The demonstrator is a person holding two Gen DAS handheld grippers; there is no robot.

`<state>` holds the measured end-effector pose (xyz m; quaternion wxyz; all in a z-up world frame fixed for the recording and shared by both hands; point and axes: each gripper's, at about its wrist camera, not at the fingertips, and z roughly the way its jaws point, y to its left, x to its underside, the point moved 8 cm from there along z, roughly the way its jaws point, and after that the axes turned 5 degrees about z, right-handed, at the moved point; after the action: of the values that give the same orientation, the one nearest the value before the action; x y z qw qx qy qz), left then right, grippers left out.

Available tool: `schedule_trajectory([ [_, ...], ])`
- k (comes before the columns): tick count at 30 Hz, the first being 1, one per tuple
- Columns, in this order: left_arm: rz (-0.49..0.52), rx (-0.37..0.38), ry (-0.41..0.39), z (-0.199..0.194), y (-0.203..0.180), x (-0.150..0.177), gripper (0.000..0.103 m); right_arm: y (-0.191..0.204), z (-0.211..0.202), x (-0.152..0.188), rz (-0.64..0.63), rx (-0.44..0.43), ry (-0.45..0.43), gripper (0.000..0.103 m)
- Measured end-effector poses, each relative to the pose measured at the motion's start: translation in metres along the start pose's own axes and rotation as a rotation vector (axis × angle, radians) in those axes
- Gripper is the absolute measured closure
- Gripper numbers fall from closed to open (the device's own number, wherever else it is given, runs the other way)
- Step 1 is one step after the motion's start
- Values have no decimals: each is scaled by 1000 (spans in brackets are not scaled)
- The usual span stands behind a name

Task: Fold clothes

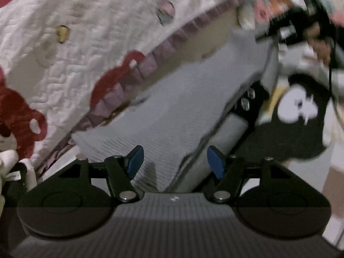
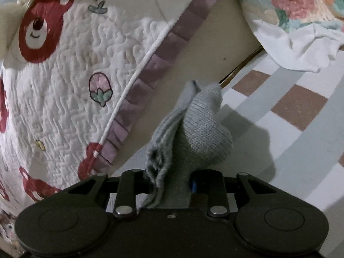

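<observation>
White quilted bedspread (image 2: 64, 107) with red bear prints and a purple ruffled edge (image 2: 150, 73) fills left side of right wrist view; same bedspread (image 1: 64, 43) across upper left of left wrist view. Checked floor (image 2: 290, 111), white, grey and brown tiles, on the right. Floral pillow or bedding (image 2: 301, 6) upper right, white cloth hanging under it. Left wrist view heavily motion-blurred.

Grey knit garment (image 1: 172, 107) stretched flat as a broad strip ahead of left gripper (image 1: 175, 161), running from between the fingers up toward upper right. Blue pads (image 1: 135, 161) spread apart, released, nothing pinched; cloth lies between and beyond them, contact with pads not clear. Black item with white print (image 1: 301, 116) at right, blurred, cannot identify.

Right gripper (image 2: 169, 185) clenched on grey knit garment (image 2: 193, 129): bunched end of fabric rises out from between the fingers, folded into layers, ribbed edge drooping at left. Garment held off the floor beside bed's edge, shadow cast on the tiles at right. Blue pad just visible against cloth on right finger.
</observation>
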<state>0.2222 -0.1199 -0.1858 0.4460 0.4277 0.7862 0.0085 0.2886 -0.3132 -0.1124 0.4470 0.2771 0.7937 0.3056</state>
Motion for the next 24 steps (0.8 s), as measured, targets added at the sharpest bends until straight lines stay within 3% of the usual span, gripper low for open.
schedule_trajectory([
  [3, 186, 46, 84, 7, -18, 11, 35, -7, 0, 0, 25, 10, 3, 67],
  [5, 347, -26, 118, 10, -22, 15, 34, -12, 1, 2, 30, 22, 7, 66],
  [7, 436, -78, 155, 18, -21, 16, 34, -16, 1, 4, 38, 30, 10, 65],
  [13, 489, -176, 147, 34, -13, 6, 17, -32, 5, 13, 102, 91, 19, 51],
  [18, 377, -176, 132, 36, 2, 6, 13, -48, 3, 25, 213, 89, 34, 41],
  [21, 337, -151, 118, 37, 4, 6, 23, -49, 11, 23, 214, 71, 18, 38],
  [23, 317, -115, 122, 38, 4, 3, 40, -45, 19, 18, 214, 50, 7, 30],
  [24, 301, -94, 126, 39, 4, 1, 54, -44, 23, 15, 215, 38, 2, 29],
])
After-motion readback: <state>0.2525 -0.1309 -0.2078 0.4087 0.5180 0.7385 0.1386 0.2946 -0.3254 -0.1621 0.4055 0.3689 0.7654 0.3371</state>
